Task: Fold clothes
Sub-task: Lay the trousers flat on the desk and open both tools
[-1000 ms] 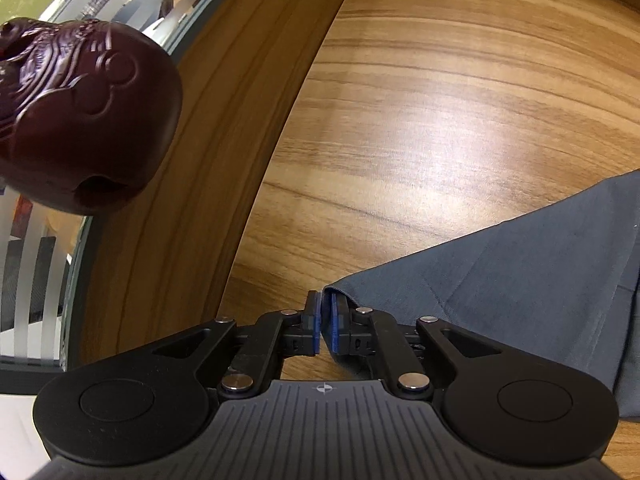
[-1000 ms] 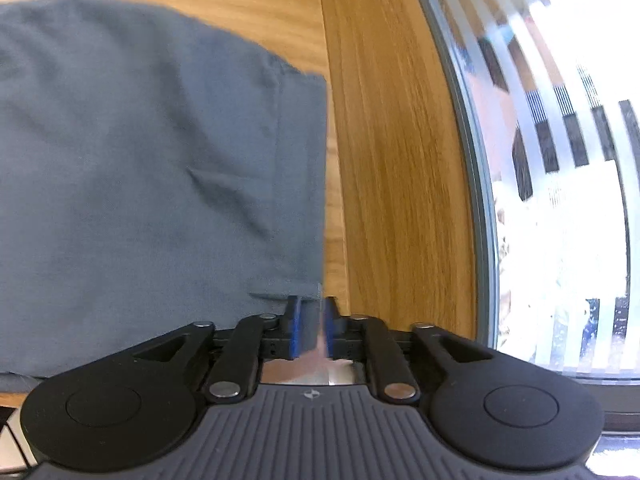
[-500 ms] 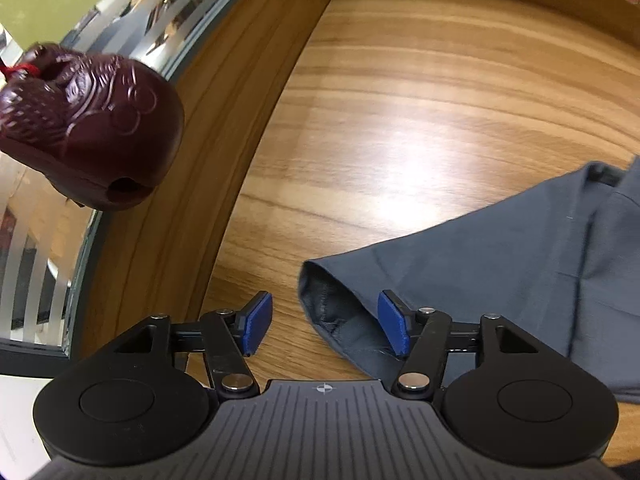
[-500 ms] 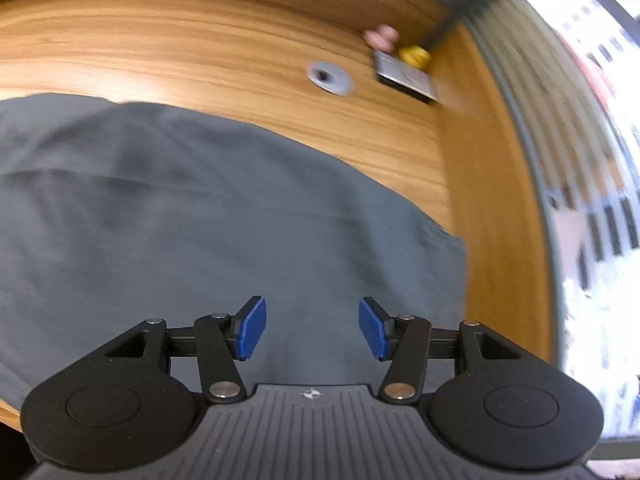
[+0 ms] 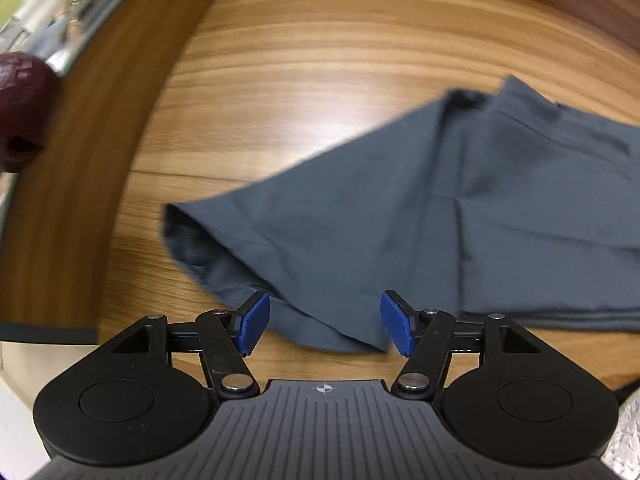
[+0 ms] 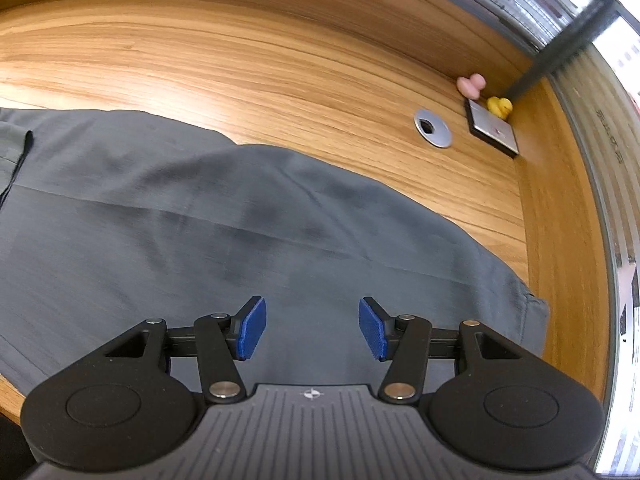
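A dark grey garment [image 5: 420,216] lies folded over on the wooden table [image 5: 304,64], its open leg hem [image 5: 188,236] toward the left. My left gripper [image 5: 325,328] hangs open just above the garment's near corner, blue pads [image 5: 253,327] apart and pressing on nothing. In the right wrist view the same grey garment [image 6: 224,232] spreads flat across the table [image 6: 248,60]. Over its near part my right gripper [image 6: 312,330] is open, with only flat cloth below its blue pads [image 6: 372,332].
A dark red carved ornament [image 5: 20,112] sits at the table's left edge by the window. Far right lie a round metal grommet [image 6: 433,128], a square metal plate [image 6: 494,130], a yellow duck [image 6: 500,107] and a pink toy [image 6: 472,85]. Raised wooden rim [image 6: 568,208] borders the table.
Both grippers went from shut on the garment's edge to open, letting it drop. Both then drew back over the cloth, so more of the garment and the far table shows now.
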Demonstrator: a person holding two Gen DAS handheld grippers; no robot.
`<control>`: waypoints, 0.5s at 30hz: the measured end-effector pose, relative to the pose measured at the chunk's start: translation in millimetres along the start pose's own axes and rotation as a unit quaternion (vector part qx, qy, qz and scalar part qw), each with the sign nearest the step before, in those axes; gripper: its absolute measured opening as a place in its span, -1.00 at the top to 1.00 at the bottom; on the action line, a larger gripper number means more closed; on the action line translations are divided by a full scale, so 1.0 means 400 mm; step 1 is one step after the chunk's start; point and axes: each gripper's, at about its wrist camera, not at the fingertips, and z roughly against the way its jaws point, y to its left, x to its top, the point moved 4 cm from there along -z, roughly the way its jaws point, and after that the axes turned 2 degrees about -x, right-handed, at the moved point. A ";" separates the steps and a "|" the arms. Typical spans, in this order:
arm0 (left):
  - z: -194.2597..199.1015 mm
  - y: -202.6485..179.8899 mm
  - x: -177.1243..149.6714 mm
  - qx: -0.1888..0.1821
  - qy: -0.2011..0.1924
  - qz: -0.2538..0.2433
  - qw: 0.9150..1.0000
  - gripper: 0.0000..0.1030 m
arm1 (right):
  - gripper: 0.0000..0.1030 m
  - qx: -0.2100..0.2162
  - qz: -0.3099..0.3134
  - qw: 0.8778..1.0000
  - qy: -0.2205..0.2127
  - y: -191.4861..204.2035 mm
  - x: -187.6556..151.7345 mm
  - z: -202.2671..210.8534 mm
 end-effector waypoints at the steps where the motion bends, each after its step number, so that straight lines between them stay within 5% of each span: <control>1: -0.005 -0.006 -0.002 -0.002 0.001 -0.004 1.000 -0.22 | -0.13 0.001 0.002 1.000 0.000 0.006 0.003 0.000; 15: -0.077 -0.024 -0.020 -0.030 0.022 -0.036 0.999 0.10 | -0.23 0.002 -0.002 1.000 0.014 0.026 -0.023 0.022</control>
